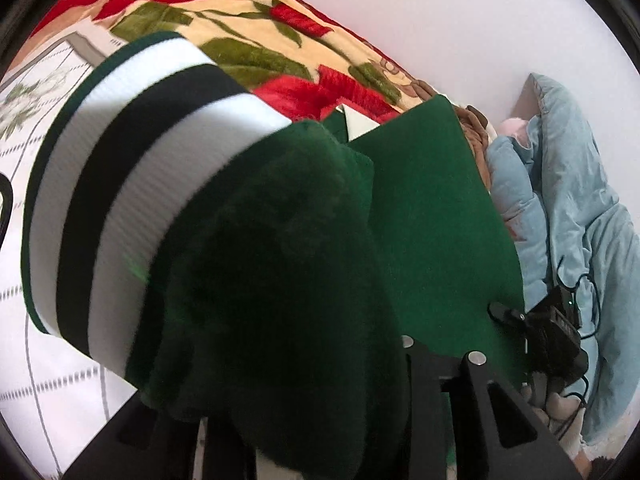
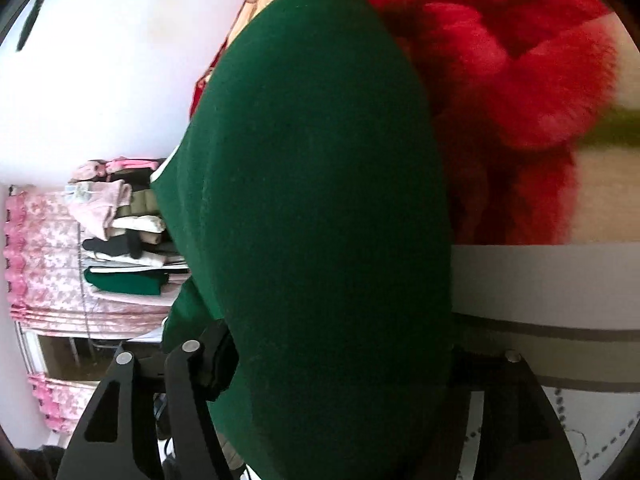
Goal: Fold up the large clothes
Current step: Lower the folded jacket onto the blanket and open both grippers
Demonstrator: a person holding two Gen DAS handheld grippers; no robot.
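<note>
A dark green garment (image 1: 424, 216) with a white-and-black striped ribbed band (image 1: 120, 184) fills the left wrist view. My left gripper (image 1: 320, 412) is shut on a bunched part of the green garment, which drapes over and hides its fingertips. In the right wrist view the same green garment (image 2: 312, 208) hangs over my right gripper (image 2: 320, 412), which is shut on it; the cloth hides the fingertips. The other gripper (image 1: 552, 336) shows at the garment's far edge in the left wrist view.
A red and cream floral blanket (image 1: 256, 36) lies behind the garment, also in the right wrist view (image 2: 500, 52). A light blue padded coat (image 1: 576, 208) lies at the right. A stack of folded clothes (image 2: 124, 240) sits on pink bedding (image 2: 44, 248). White quilted sheet (image 1: 24, 128) lies below.
</note>
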